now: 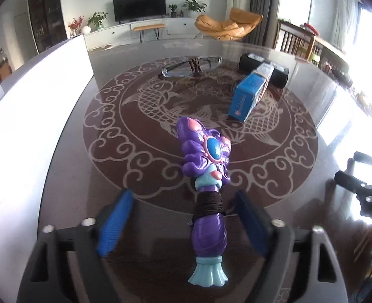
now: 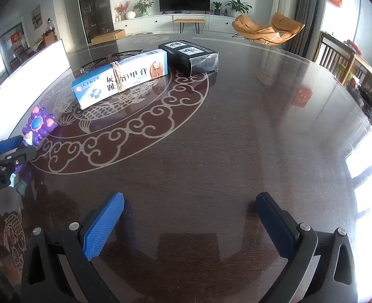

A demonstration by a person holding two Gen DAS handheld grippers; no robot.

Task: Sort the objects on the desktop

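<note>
A purple and teal toy wand (image 1: 206, 166) with a blue gem and dark cord wound round its handle lies flat on the dark patterned table (image 2: 236, 139). My left gripper (image 1: 183, 197) is open and straddles the handle, with its blue pads clear of it on both sides. In the right wrist view the toy wand (image 2: 38, 125) and the left gripper (image 2: 9, 151) sit at the far left. My right gripper (image 2: 189, 198) is open above bare table with nothing between its fingers. It shows at the right edge of the left wrist view as the right gripper (image 1: 363, 184).
A blue and white carton (image 2: 120, 78) bound with a rubber band lies mid-table, also seen as the carton (image 1: 249, 96). A black box (image 2: 191, 56) sits behind it. Folded glasses (image 1: 193, 67) lie further back. A white panel (image 1: 34, 101) stands along the left edge.
</note>
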